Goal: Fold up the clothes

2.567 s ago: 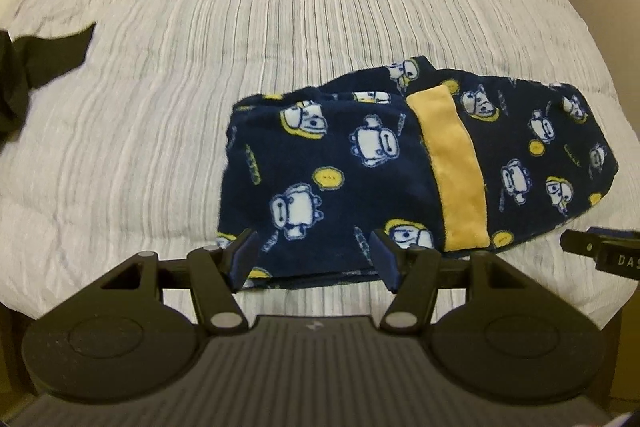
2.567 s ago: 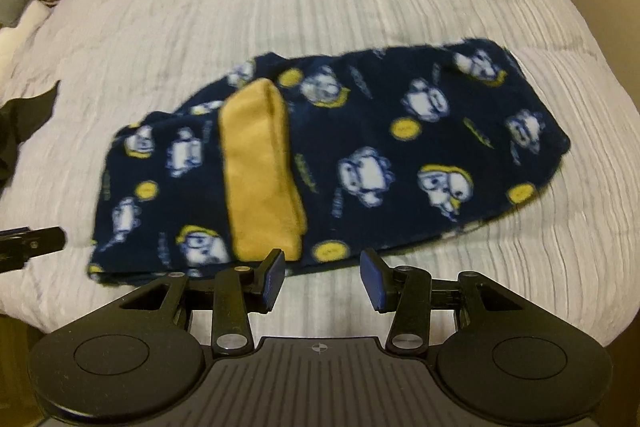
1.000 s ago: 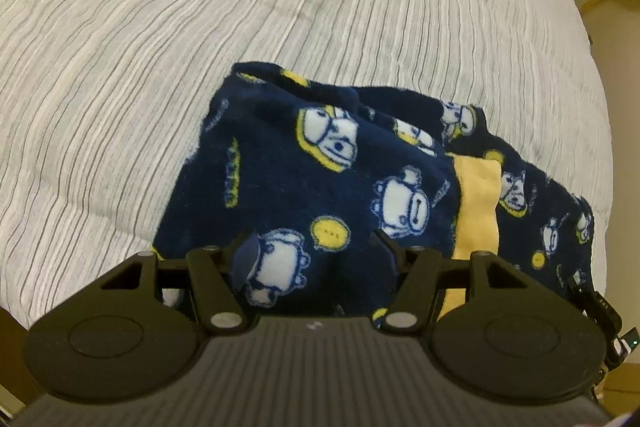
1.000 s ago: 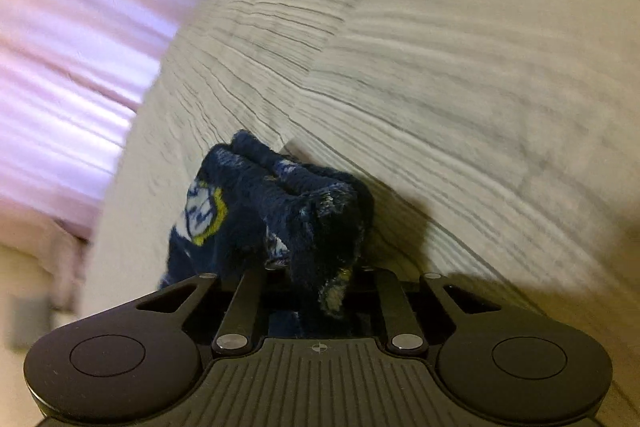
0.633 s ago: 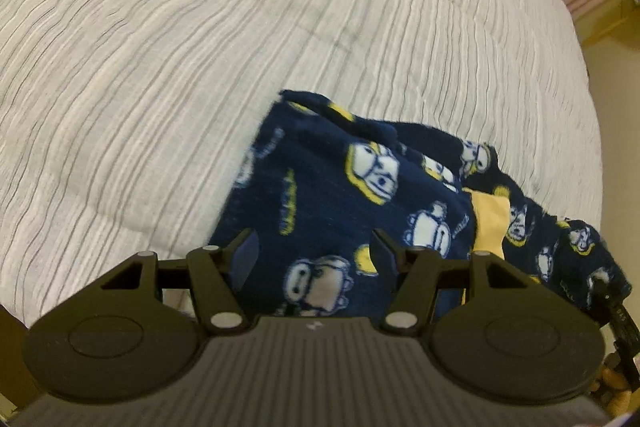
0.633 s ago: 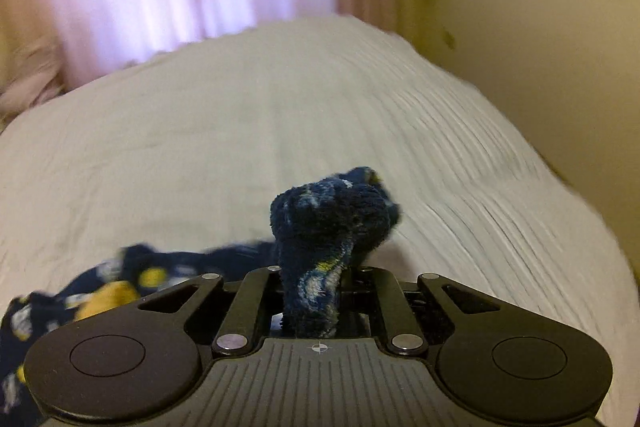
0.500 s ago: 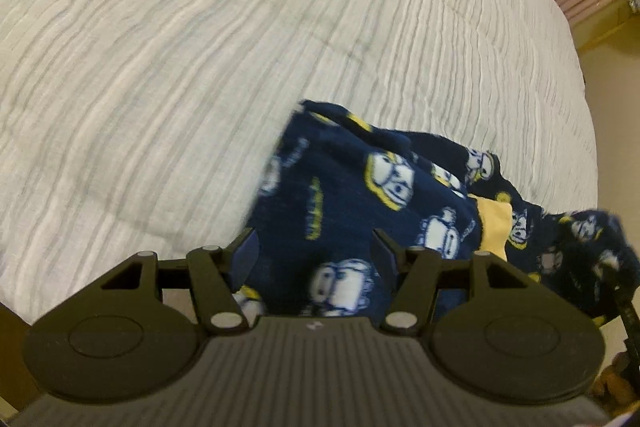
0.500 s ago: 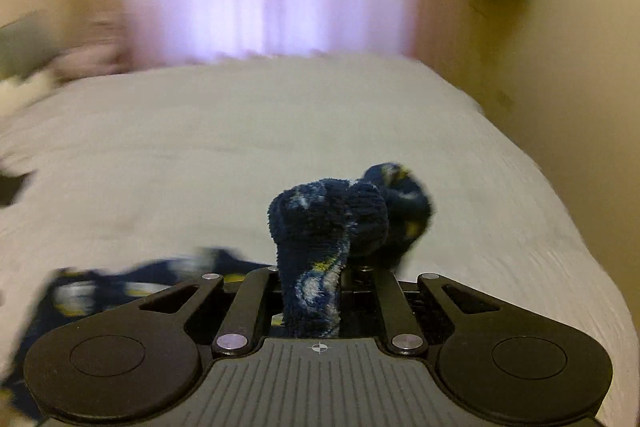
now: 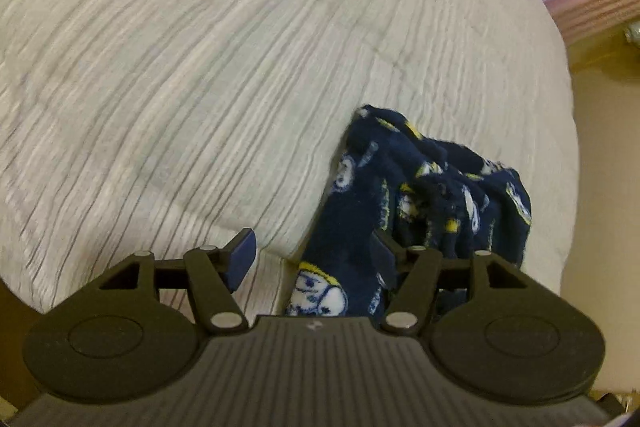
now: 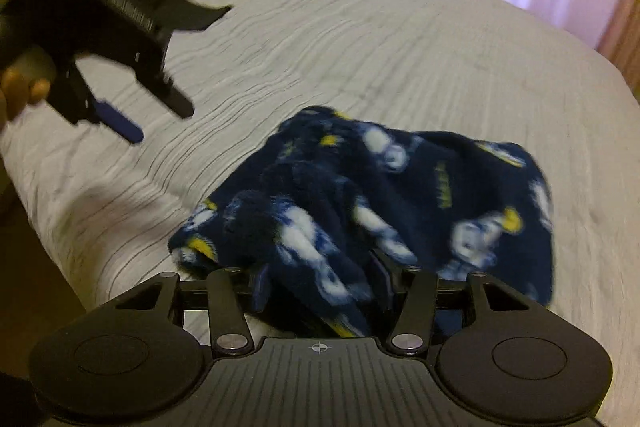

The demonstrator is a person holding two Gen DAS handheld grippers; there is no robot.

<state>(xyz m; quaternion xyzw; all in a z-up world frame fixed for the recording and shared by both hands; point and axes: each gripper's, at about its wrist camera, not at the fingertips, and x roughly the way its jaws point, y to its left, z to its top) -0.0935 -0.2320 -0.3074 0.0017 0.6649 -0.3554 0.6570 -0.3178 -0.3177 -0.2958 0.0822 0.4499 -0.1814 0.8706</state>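
Lying bunched up on the white bed, lower middle of the frame: blue fleece clothes with cartoon prints. Opening now, right hand-held gripper, with fleece sitting loose between its jaws. Hanging open, left hand-held gripper, over the fleece edge, gripping nothing.

Navy garment with white-yellow cartoons; grey-striped white bedspread

Left wrist view: fleece on bed.
Left tongs parted over navy fleece garment, bunched on ribbed white bedspread.
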